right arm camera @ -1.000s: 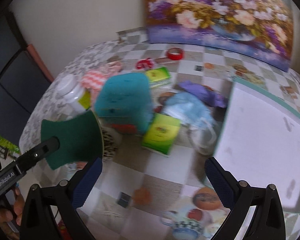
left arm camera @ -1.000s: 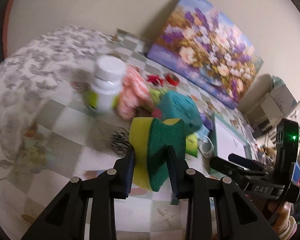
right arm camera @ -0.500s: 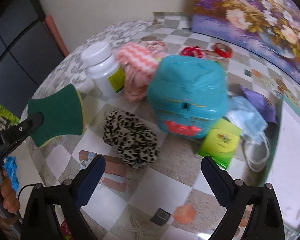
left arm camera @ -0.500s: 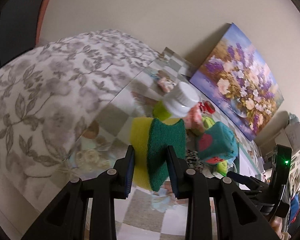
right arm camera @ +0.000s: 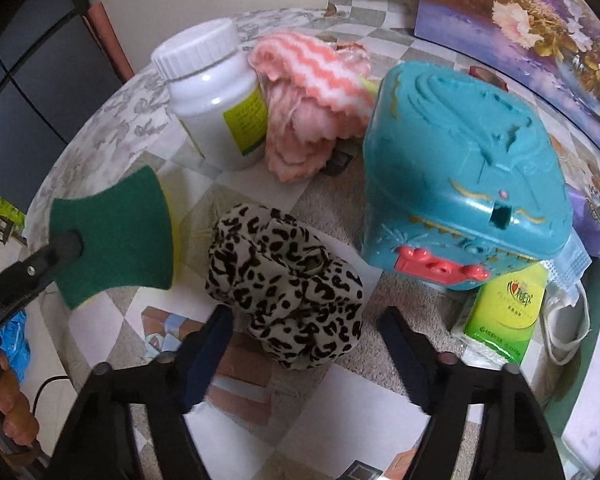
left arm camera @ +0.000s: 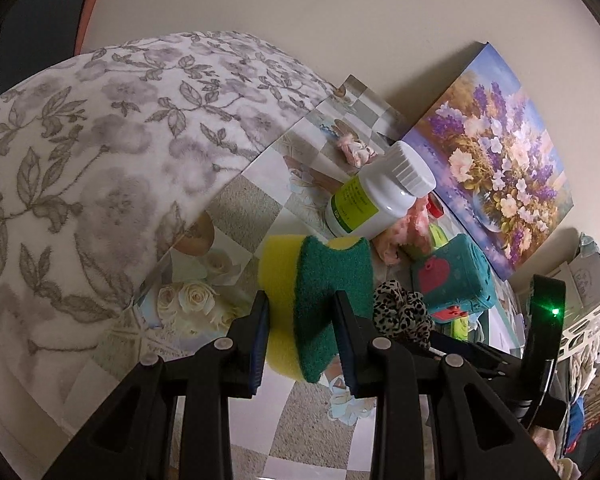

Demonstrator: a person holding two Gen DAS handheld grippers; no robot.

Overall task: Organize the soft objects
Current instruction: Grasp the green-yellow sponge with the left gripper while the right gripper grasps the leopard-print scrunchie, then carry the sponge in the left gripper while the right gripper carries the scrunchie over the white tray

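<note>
My left gripper [left arm camera: 300, 304] is shut on a yellow sponge with a green scouring face [left arm camera: 324, 276] and holds it on edge just above the checked tablecloth. In the right wrist view the same sponge [right arm camera: 116, 236] hangs at the left. My right gripper [right arm camera: 304, 314] points down over a leopard-print scrunchie [right arm camera: 288, 280]. Its jaws are closing, the scrunchie's near end lies between them, and the pads do not press on it. A pink and white fuzzy cloth [right arm camera: 312, 92] lies crumpled behind the scrunchie.
A white pill bottle [right arm camera: 216, 96] stands at the back left and a teal toy chest [right arm camera: 460, 184] at the right. A green tissue pack [right arm camera: 504, 320] and a face mask [right arm camera: 568, 320] lie under the chest. A flower painting [left arm camera: 492, 160] leans on the wall. A floral cloth [left arm camera: 100, 160] covers the table's left end.
My right gripper has come down over the leopard scrunchie and its jaws have narrowed. My left gripper, still on the sponge, has swung towards the floral cloth and sunk lower.
</note>
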